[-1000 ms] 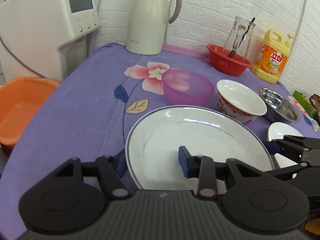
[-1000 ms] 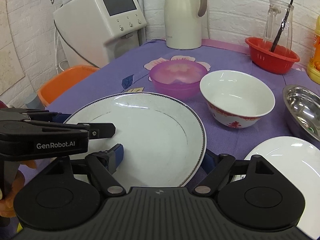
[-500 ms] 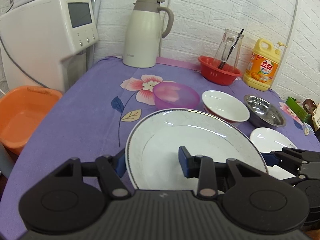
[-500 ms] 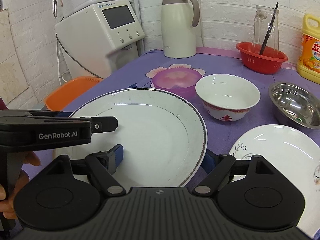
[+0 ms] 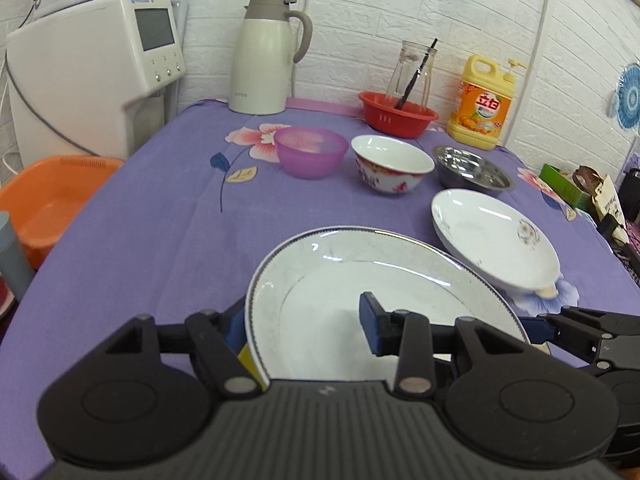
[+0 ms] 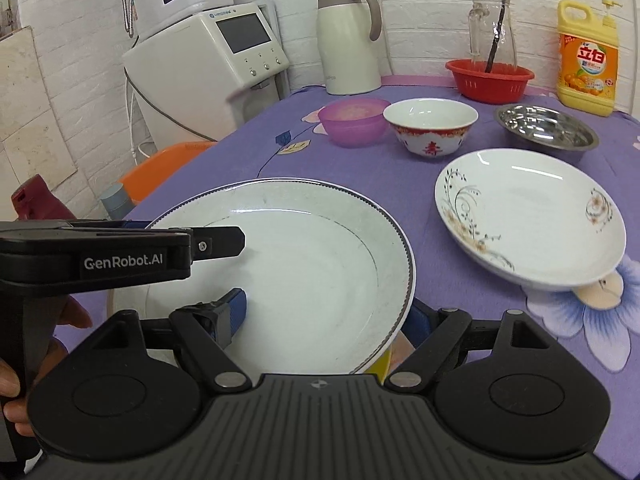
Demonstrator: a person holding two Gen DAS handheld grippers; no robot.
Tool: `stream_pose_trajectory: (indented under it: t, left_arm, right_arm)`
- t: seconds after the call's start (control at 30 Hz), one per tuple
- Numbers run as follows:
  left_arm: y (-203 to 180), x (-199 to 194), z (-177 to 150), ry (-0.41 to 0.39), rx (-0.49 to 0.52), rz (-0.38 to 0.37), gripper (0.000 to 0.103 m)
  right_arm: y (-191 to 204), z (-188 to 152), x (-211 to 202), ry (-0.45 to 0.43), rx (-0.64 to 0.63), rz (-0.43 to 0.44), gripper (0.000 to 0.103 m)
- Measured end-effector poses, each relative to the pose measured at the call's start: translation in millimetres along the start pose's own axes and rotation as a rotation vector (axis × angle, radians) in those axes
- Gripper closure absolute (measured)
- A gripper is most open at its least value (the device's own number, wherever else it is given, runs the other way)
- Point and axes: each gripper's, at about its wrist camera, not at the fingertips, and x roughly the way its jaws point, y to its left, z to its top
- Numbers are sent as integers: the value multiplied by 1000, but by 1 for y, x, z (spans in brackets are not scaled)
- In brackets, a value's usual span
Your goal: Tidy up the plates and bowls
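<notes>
Glazed white ceramic, large plate (image 6: 304,264) with dark rim line: held above purple tablecloth (image 5: 168,208), near its front edge. Left gripper (image 5: 304,320) clamped on left rim, right gripper (image 6: 320,312) clamped on right rim, each with one pad inside, one beneath. Likely heavy, rigid, slick, breakable. Best held at opposite rims, level. Floral plate (image 6: 528,216) near on right, apart; likely stacking spot.

SETTING: home kitchen | showing it: floral purple tablecloth (image 6: 400,168) covering the table | thermos jug (image 6: 348,40) and dish soap bottle (image 6: 587,68) standing along a white brick wall (image 5: 360,8) | countertop water dispenser (image 6: 208,68) sitting beside | orange basin (image 5: 44,204) lying below
</notes>
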Motion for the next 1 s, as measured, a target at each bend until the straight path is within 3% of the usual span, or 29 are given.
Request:
stream_pose_trajectory:
  t: [0.17, 0.47, 0.6, 0.7, 1.0]
  left_arm:
    - [0, -8, -21, 31, 12, 4, 63]
    - [16, -1, -38, 65, -69, -37, 58]
    - [15, -20, -32, -20, -46, -49, 36]
    - [15, -28, -24, -57, -48, -75, 35]
    - [-15, -1, 9, -2, -82, -192, 33]
  right_arm:
    - [13, -16, -11, -16, -30, -18, 0]
    - [20, -27, -13, -30, -94, -41, 0]
    - [2, -27, -16, -46, -18, -50, 0]
    - [-11, -26, -30, -105, 53, -32, 0]
    - [-56, -17, -43, -154, 132, -116, 0]
